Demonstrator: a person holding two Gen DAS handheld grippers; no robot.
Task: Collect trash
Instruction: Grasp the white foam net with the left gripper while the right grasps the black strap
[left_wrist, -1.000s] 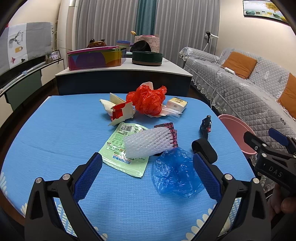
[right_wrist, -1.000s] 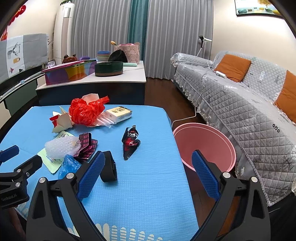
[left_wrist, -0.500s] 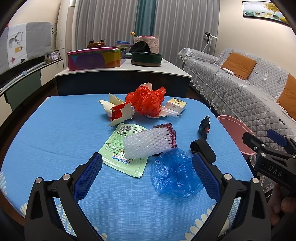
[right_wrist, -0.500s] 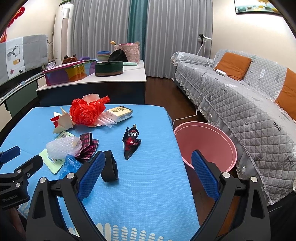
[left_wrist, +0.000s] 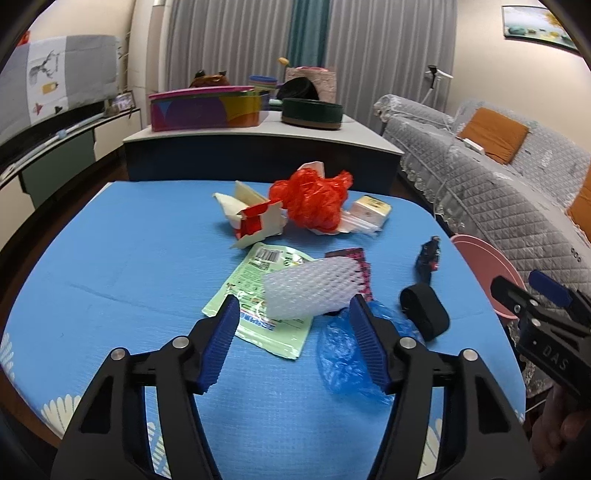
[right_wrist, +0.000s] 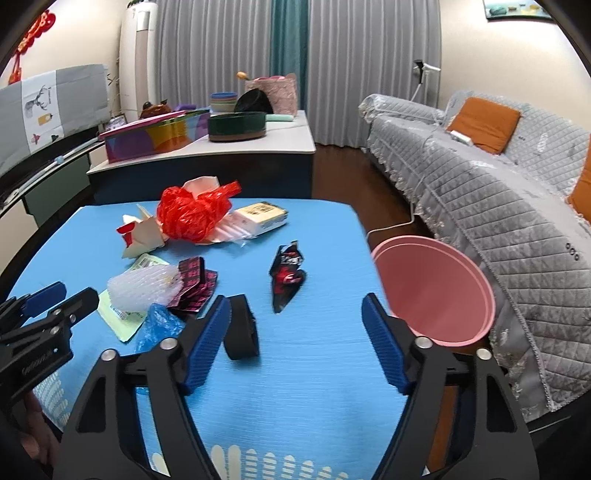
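Trash lies on the blue table (left_wrist: 110, 266): a white foam net (left_wrist: 310, 291), a green packet (left_wrist: 258, 295), a blue plastic bag (left_wrist: 343, 354), a black band (left_wrist: 424, 312), a dark red wrapper (right_wrist: 288, 275), a red plastic bag (left_wrist: 310, 201) and torn cartons (left_wrist: 255, 221). My left gripper (left_wrist: 291, 343) is open and empty, low over the table just before the foam net. My right gripper (right_wrist: 295, 343) is open and empty near the table's right front, beside the black band (right_wrist: 240, 326). A pink bin (right_wrist: 432, 288) stands off the table's right edge.
A yellow-white box (right_wrist: 264, 218) lies behind the red bag. A counter (left_wrist: 258, 136) with a colourful tin and a dark round tin stands behind the table. A grey quilted sofa (right_wrist: 498, 192) runs along the right.
Both grippers' jaws have narrowed but remain open. The left gripper has moved forward toward the foam net. The right gripper has shifted slightly forward.
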